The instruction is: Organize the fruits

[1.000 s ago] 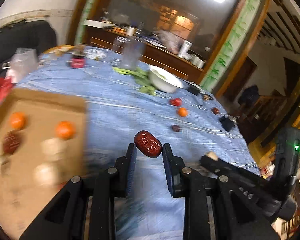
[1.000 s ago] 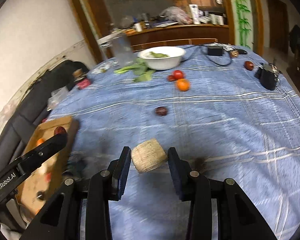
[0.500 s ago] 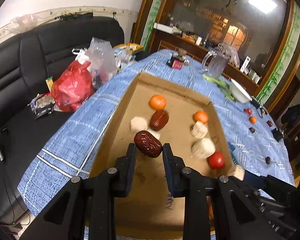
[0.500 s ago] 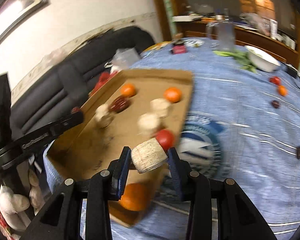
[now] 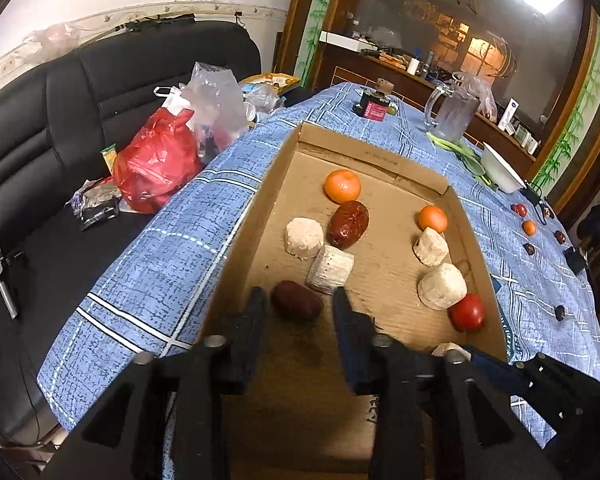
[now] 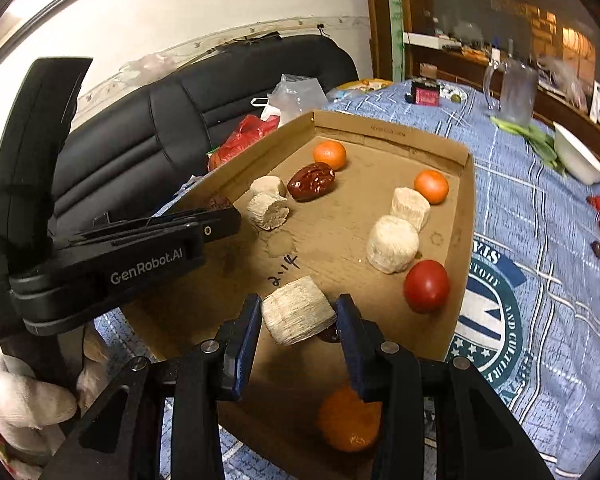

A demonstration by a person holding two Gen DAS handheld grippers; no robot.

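A shallow cardboard tray (image 5: 384,160) (image 6: 466,208) lies on the blue tablecloth and holds oranges (image 5: 342,186), a red date (image 5: 348,224), a tomato (image 5: 467,312) and several pale fibrous chunks (image 5: 304,237). My left gripper (image 5: 296,306) is over the tray's near left part, jaws spread, with a dark red date (image 5: 297,300) between them and gaps on both sides. My right gripper (image 6: 298,314) is shut on a pale fibrous chunk (image 6: 298,315) above the tray's near part. The left gripper's body (image 6: 140,252) crosses the right wrist view.
More fruits (image 5: 529,227) lie loose on the table to the right. A white bowl (image 5: 500,168), greens and a glass pitcher (image 5: 454,114) stand at the far side. A black sofa (image 5: 60,120) with red and clear bags (image 5: 156,164) is left of the table.
Both grippers moved lower and closer over the tray. My left jaws have opened and the dark date is no longer clamped. The right gripper still holds its chunk.
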